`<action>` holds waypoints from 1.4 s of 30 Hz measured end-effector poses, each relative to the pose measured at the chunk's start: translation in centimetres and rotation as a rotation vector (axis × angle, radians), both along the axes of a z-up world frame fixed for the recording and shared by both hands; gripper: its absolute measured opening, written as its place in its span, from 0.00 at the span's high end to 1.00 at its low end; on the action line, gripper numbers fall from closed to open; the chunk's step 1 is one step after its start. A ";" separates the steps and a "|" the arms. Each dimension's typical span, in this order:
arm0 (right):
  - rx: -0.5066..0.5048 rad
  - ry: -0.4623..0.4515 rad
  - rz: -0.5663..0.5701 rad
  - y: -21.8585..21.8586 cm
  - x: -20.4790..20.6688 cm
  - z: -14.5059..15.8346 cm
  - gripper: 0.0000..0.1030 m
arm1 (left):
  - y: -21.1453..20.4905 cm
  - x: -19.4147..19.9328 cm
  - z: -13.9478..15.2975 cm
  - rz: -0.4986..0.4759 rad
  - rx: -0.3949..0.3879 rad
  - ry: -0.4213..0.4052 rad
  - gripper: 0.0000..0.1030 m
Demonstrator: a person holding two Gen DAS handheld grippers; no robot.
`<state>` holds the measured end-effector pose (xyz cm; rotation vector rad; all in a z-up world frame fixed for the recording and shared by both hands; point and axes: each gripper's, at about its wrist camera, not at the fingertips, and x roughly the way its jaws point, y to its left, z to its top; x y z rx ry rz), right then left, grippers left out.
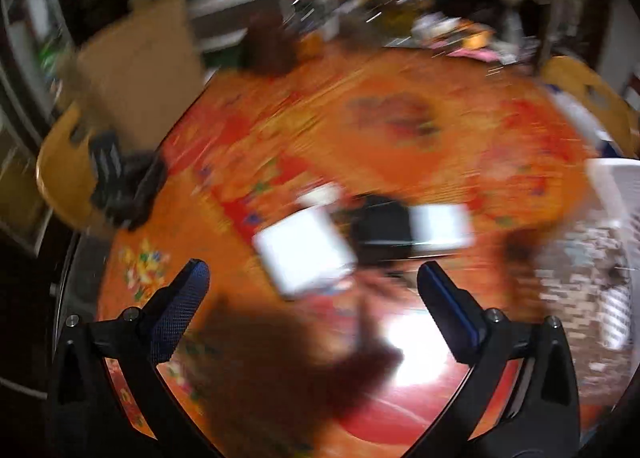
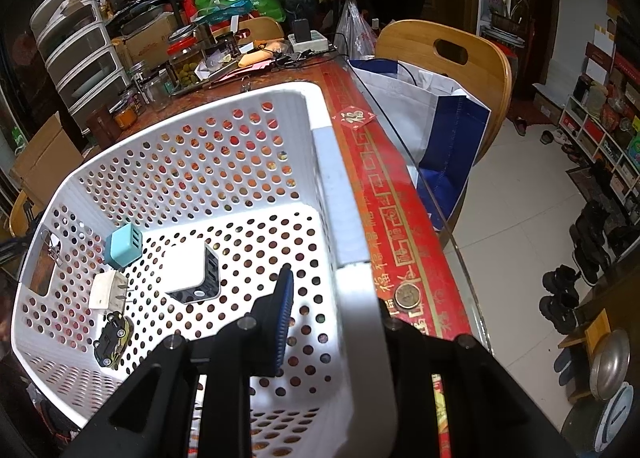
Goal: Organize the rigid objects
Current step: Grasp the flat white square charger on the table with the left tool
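Left wrist view, heavily blurred: the left hand-held gripper point(image 1: 312, 278) hangs above the table point(image 1: 400, 129) with its fingers spread wide and nothing between them. Just ahead of the fingertips lie a white box-shaped object point(image 1: 306, 252), a smaller white piece point(image 1: 322, 195) just behind it, a black object point(image 1: 380, 221) and another white block point(image 1: 440, 225) touching the black one's right side; the blur hides what they are. The edge of the white basket point(image 1: 612, 185) shows at far right, and a dark object point(image 1: 124, 181) sits at the table's left rim beside a wooden chair point(image 1: 60, 173).

Right wrist view, sharp: the right hand-held gripper point(image 2: 336, 302) straddles the near right wall of the white basket point(image 2: 352, 217), one blue-padded finger inside and the other hidden behind the rim, so I cannot tell whether it is clamped. This view alone shows the basket's contents: a teal USB charger point(image 2: 124, 242), a cream plug adapter point(image 2: 106, 290) just below it, a white charger cube point(image 2: 192, 270) near the middle, and a dark toy car point(image 2: 112, 338) toward the near left corner. Outside the basket, a coin point(image 2: 408, 294) lies on the red table runner point(image 2: 384, 185), and a white-and-blue bag point(image 2: 432, 121) rests against a wooden chair point(image 2: 452, 53).
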<state>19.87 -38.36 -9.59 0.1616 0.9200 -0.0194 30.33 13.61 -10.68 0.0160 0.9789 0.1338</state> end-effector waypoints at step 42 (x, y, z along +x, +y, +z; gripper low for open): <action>-0.015 0.009 0.008 0.0 0.1 0.2 0.75 | -2.8 -5.1 5.8 -0.035 0.074 -0.276 0.33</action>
